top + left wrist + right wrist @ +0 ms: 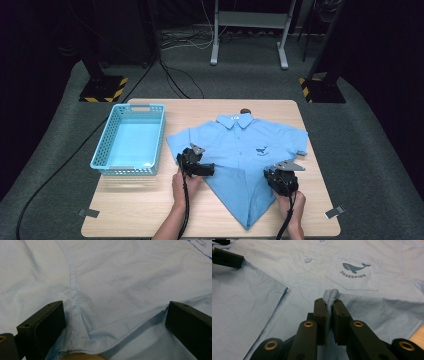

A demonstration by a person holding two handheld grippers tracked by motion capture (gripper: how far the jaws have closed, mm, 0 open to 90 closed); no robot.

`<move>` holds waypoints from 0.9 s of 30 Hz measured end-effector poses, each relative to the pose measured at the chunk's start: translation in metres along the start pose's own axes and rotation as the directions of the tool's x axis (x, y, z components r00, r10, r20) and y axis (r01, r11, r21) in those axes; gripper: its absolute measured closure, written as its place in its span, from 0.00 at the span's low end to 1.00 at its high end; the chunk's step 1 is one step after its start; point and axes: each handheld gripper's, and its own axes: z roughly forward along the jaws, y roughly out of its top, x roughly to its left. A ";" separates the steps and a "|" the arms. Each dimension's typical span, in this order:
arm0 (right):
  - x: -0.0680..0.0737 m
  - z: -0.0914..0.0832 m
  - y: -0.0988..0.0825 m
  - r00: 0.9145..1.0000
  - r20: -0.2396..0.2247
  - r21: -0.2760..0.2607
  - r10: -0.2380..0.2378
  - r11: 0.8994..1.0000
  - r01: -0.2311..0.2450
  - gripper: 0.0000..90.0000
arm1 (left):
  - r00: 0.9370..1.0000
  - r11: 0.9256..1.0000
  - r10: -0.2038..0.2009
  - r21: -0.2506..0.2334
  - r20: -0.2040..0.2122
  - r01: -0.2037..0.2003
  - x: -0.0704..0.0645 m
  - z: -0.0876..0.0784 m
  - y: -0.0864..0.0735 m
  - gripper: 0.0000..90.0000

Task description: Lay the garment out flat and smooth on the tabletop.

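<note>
A light blue short-sleeved shirt [240, 142] lies on the wooden table [135, 200], collar far and lower sides folded in to a point near the front edge. My left gripper [202, 167] rests at the shirt's left folded edge. In the left gripper view its jaws [113, 307] stand wide open over a seam and a fold of the shirt [112, 270]. My right gripper [281, 179] is at the right folded edge. In the right gripper view it [328, 301] is shut on a pinched ridge of the shirt [287, 270], just below the whale-logo pocket [354, 270].
A turquoise plastic basket [102, 147] stands empty on the table's left side. Tape marks [89, 213] sit at the front corners. Beyond the table are a white stand [248, 20], floor cables and hazard-striped bases [103, 89]. Bare wood shows in front of the basket.
</note>
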 end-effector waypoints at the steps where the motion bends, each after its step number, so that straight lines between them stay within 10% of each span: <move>1: 0.000 0.000 0.000 1.000 0.000 0.000 0.000 1.000 0.000 0.92 | 1.000 1.000 0.000 0.000 0.000 0.000 0.000 0.000 0.000 0.03; 27: -0.006 -0.044 -0.012 0.998 0.039 -0.081 0.046 0.996 -0.043 0.95 | 1.000 1.000 0.001 0.001 0.001 -0.001 0.000 0.000 0.000 0.03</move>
